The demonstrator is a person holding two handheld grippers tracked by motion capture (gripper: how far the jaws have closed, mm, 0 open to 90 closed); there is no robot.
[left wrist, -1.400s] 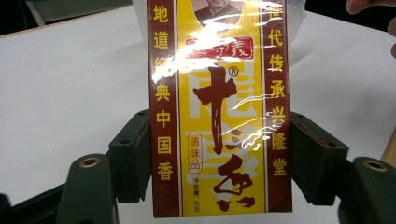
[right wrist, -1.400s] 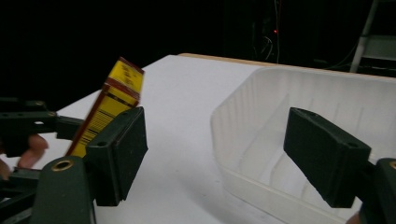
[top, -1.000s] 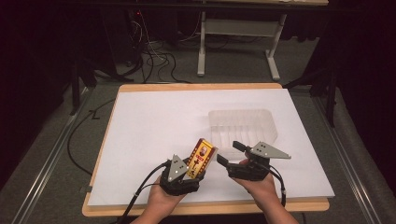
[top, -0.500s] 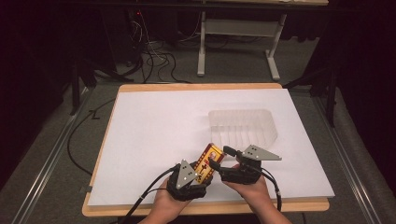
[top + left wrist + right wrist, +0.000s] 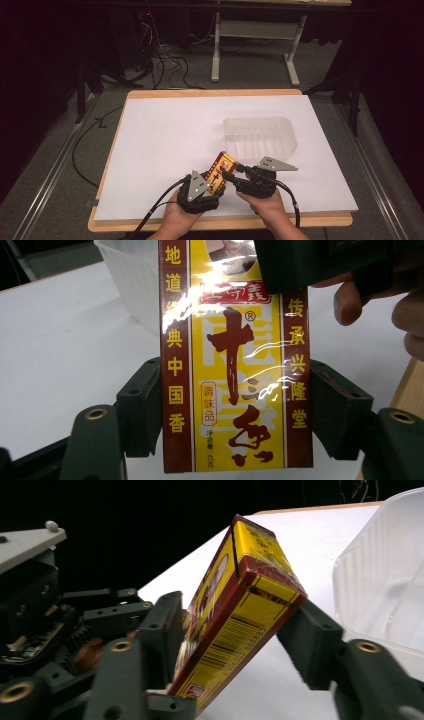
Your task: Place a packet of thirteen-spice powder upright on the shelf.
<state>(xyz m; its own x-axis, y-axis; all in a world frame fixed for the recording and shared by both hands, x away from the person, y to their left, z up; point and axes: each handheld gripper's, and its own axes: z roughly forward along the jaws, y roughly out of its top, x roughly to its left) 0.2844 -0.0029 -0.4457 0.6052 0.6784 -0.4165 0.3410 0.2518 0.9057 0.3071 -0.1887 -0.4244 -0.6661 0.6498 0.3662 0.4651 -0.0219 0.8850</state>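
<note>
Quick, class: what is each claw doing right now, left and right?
Left claw: shut on the yellow seasoning box.
Right claw: jaws have just been closing, now pressing the same box's end.

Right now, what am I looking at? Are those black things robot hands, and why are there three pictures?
They are not robot hands. A person holds a tool in each hand, and each tool has two black jaws that squeeze like tongs. The high view looks down on the white table from above. There you see the left gripper and the right gripper near the front edge. The other two pictures come from little cameras riding on each gripper, looking along its jaws. Both grippers hold one thing between them: a yellow and red box with Chinese writing. The left jaws pinch its sides. The right jaws have just been closing on its other end. Behind it on the table sits a clear plastic tray.
</note>
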